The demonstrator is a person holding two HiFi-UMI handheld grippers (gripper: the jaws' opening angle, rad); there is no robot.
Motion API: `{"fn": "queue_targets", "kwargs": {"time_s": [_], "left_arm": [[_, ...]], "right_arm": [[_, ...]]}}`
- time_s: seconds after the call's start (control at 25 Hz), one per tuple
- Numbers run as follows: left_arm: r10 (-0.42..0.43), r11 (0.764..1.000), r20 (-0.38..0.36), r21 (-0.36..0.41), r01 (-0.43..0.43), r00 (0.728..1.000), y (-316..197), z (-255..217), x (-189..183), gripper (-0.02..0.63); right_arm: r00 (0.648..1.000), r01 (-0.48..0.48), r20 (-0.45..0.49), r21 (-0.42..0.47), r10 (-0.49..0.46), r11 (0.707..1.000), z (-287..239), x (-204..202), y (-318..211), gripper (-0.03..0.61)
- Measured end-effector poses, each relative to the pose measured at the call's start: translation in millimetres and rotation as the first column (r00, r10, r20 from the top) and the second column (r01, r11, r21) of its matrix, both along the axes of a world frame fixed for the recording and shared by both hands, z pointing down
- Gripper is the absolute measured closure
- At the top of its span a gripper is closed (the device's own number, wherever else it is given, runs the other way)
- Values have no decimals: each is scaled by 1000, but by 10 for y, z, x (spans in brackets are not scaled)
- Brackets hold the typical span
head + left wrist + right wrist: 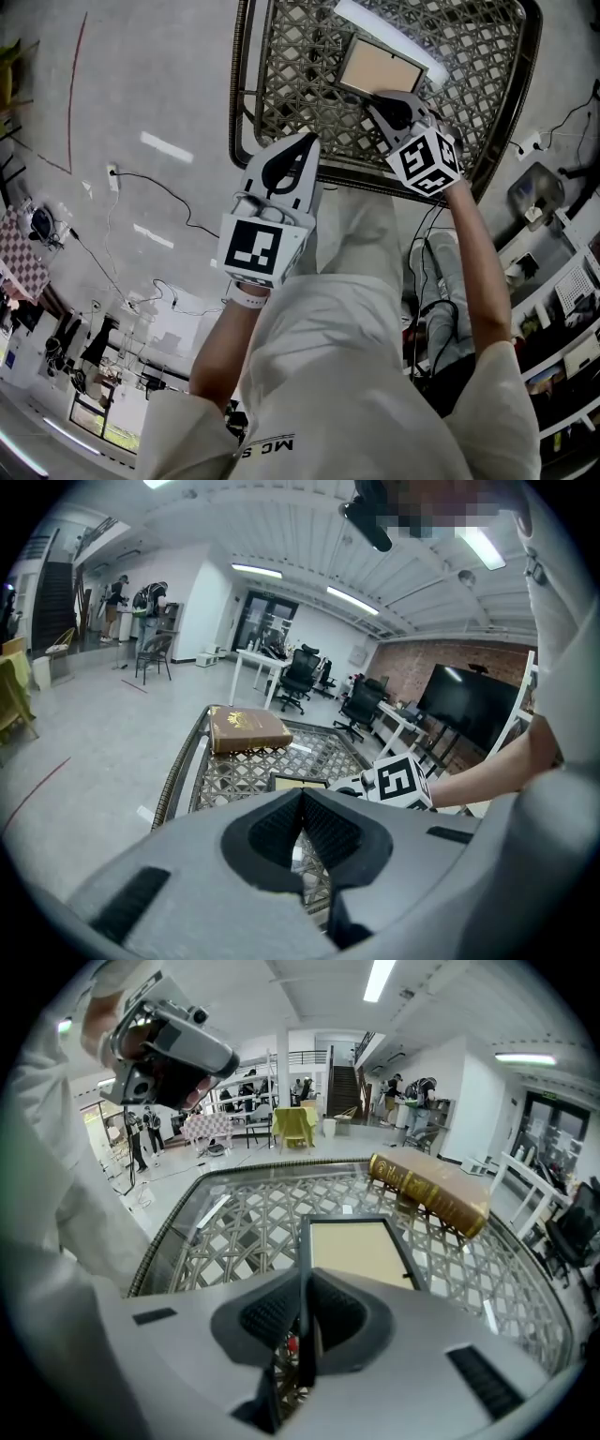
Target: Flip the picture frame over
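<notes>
- On the glass-topped lattice table (240, 103), the picture frame (380, 67) lies flat with a plain tan panel facing up inside a dark border.
- From the right gripper view I see the picture frame (354, 1251) straight ahead of the jaws, and its left border lines up with the seam between them.
- My right gripper (305, 1288) has its pads pressed together. Only a thin dark line shows between them, and I see nothing clamped there.
- Looking down from the head view, the right gripper (378, 98) has its tips right at the frame's near edge. I cannot tell whether they touch it.
- My left gripper (307, 141) hangs over the table's near rim, well apart from the frame and to the left of the right gripper.
- Its own view shows the left gripper (302, 803) with its jaws closed on each other and empty, and lattice is visible through the gap below the pads.
- A thick brown book (431, 1190) with gilt decoration lies on the table beyond the frame, towards the far right corner. The left gripper view shows the same book (246, 728) at the far end, and the picture frame (298, 782) nearer to me.
- The right gripper's marker cube (398, 780) shows just right of the frame in that view.
- Light trousers (356, 244) fill the lower middle of the head view, and a cable (159, 187) trails over the grey floor on the left.
</notes>
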State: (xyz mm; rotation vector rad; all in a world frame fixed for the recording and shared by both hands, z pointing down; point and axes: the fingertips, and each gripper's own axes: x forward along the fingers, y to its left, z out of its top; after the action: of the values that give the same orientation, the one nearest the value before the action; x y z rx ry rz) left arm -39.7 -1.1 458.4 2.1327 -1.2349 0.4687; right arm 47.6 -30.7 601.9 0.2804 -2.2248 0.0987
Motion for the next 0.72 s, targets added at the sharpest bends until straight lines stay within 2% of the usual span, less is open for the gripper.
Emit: {"fn": "queue_targets", "kwargs": {"time_s": [0.52, 0.72], "left_arm": [[5, 1000, 4, 19, -5, 1000, 4, -71, -2, 589], [5, 1000, 6, 29, -5, 1000, -18, -144, -4, 589]], "right_arm": [[993, -80, 76, -72, 86, 994, -208, -56, -4, 525], [983, -112, 128, -141, 130, 984, -298, -80, 58, 525]]}}
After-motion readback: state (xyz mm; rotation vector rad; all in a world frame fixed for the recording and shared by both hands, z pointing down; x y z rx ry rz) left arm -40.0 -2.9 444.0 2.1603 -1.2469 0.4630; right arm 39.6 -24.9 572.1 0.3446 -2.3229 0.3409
